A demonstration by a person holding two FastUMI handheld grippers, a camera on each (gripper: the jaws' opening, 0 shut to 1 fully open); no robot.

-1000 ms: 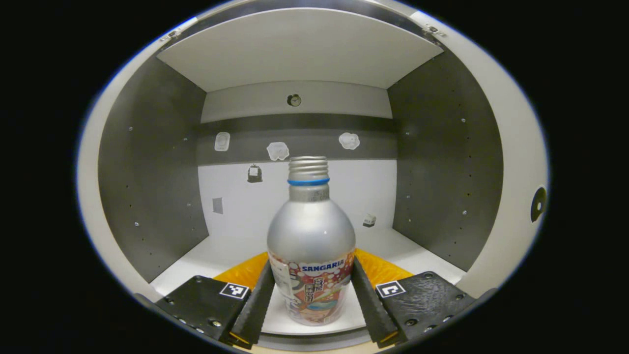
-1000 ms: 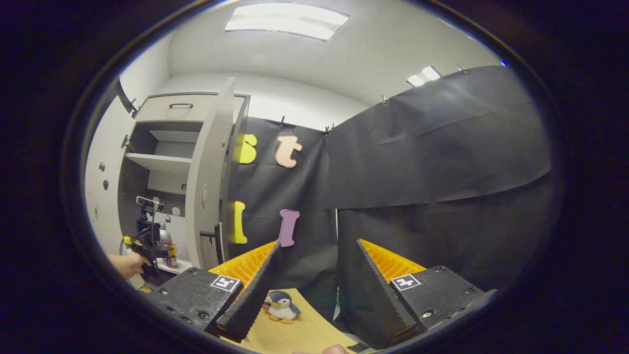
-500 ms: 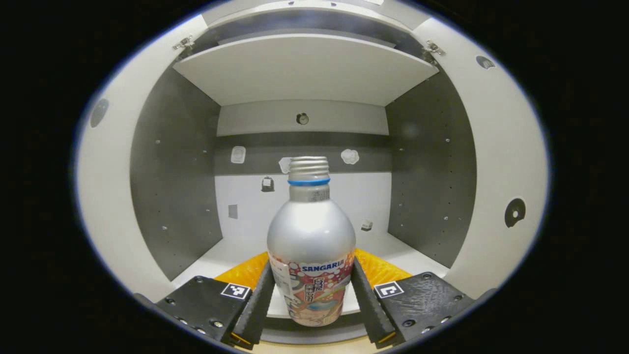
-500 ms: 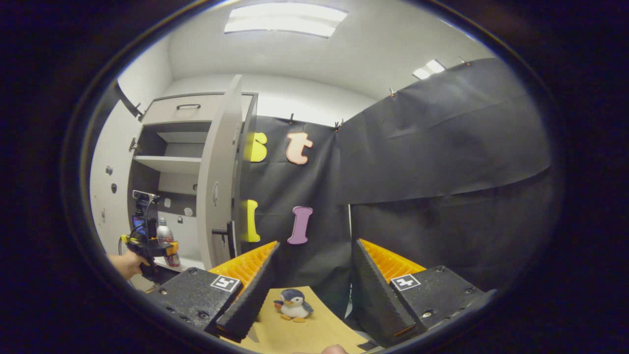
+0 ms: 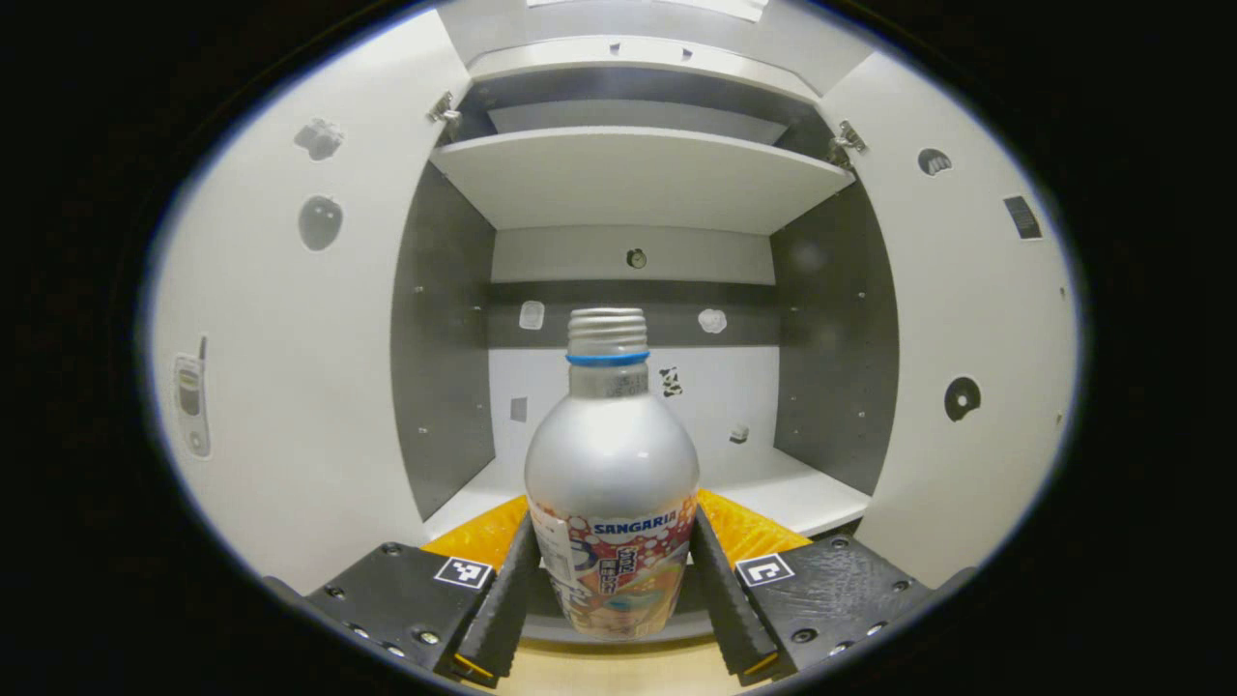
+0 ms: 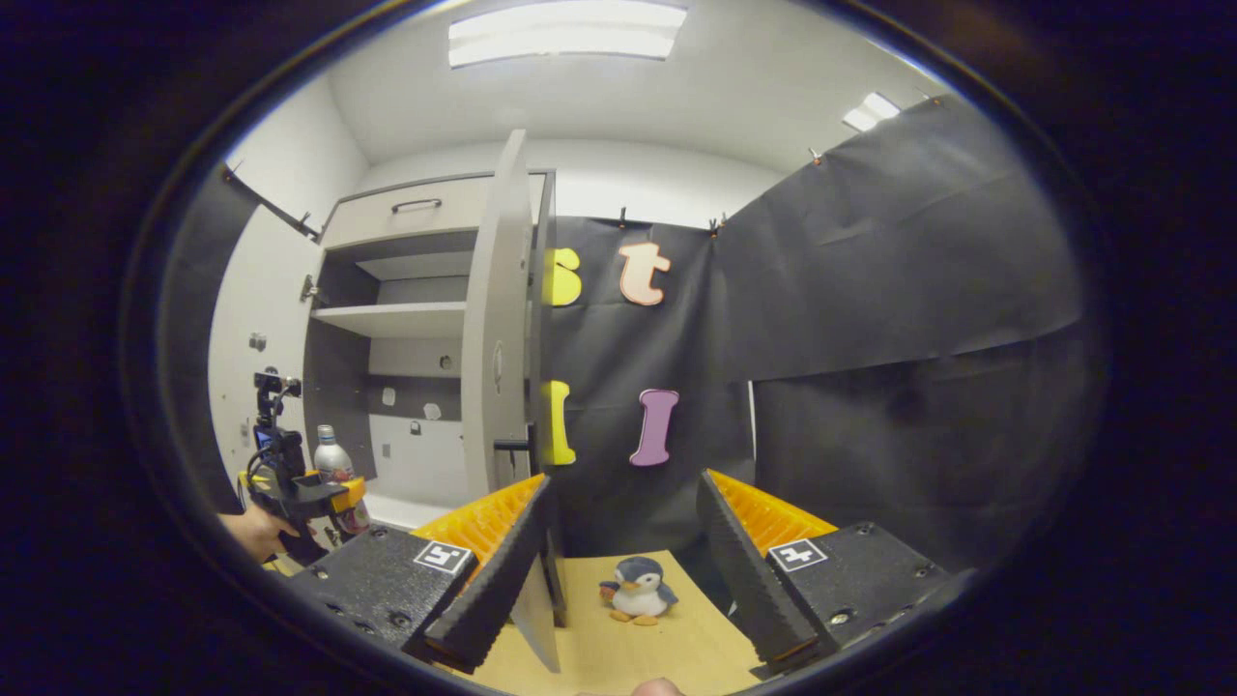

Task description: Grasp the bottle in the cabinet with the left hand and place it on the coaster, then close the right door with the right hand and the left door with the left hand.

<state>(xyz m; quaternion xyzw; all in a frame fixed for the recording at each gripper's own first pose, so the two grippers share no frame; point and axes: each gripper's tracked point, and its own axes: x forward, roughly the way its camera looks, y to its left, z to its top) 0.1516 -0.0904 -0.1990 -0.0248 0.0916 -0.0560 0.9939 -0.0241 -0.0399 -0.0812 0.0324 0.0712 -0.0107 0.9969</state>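
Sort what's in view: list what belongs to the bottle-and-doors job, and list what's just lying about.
Job: bottle, clamped in the left gripper; cabinet; right door; left door; right gripper, open.

Lying about: penguin toy on the table; stickers on the cabinet's back wall.

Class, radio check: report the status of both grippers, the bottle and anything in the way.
Left hand-held gripper shut on bottle, in front of the cabinet. Right hand-held gripper open, holding nothing. Both doors open; toy penguin on the table, not in the way.
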